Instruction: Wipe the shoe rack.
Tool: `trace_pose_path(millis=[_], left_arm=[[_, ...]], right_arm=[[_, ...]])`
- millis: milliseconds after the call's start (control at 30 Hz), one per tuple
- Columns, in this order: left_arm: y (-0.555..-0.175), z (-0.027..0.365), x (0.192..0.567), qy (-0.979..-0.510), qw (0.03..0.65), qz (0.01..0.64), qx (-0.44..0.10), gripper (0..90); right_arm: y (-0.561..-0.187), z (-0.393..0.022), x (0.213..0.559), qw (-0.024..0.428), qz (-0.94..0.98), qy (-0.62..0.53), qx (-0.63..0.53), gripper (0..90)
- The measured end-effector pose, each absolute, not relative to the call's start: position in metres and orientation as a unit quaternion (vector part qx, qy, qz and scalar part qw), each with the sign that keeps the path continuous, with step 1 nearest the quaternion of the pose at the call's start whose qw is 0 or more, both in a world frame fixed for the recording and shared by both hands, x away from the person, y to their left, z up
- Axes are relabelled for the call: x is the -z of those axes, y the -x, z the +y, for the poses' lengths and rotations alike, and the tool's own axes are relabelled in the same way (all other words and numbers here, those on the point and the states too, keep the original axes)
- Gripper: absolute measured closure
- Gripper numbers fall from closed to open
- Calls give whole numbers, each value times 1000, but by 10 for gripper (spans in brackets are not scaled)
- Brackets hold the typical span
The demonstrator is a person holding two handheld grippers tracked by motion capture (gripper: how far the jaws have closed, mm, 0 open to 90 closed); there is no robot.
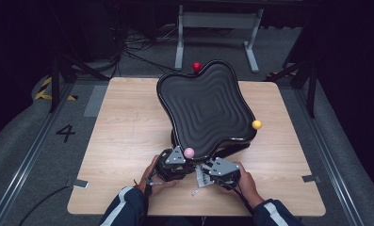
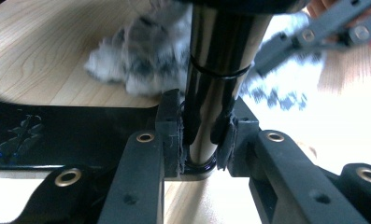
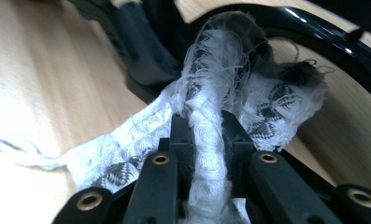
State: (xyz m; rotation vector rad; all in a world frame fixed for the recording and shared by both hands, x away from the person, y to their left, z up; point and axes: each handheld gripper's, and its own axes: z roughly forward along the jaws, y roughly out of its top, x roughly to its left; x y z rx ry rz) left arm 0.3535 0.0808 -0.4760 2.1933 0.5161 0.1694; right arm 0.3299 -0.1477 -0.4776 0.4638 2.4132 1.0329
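Note:
A black wavy tray [image 1: 208, 108] stands tilted on a glossy black post [image 2: 220, 56] rising from a black base [image 2: 71, 135] on the wooden table [image 1: 123, 127]. A red ball [image 1: 196, 66], a yellow ball [image 1: 256, 125] and a pink ball [image 1: 189, 152] sit at its rim. My left gripper [image 2: 199, 123] is shut on the post low down, below the tray's near edge [image 1: 177, 165]. My right gripper [image 3: 206, 130] is shut on a white patterned cloth [image 3: 248, 79], close beside the post [image 1: 208, 172]. The cloth [image 2: 136, 56] bunches against the base.
The black base's curved edge [image 3: 314, 32] runs just past the cloth. A white metal frame [image 1: 217, 28] and cables lie on the floor beyond the table. A "4" mark [image 1: 65, 133] is on the floor at left. Bare tabletop lies left and right of the tray.

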Motion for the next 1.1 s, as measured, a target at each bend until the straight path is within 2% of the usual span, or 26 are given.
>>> trace_pose_path(millis=[800, 1100], left_arm=[[-354, 81, 476, -879, 425, 203, -70, 725], [-354, 80, 476, -880, 424, 202, -70, 724]], right_arm=[[-371, -230, 472, 298, 851, -308, -303, 787], [-376, -260, 471, 300, 844, -336, -290, 787]])
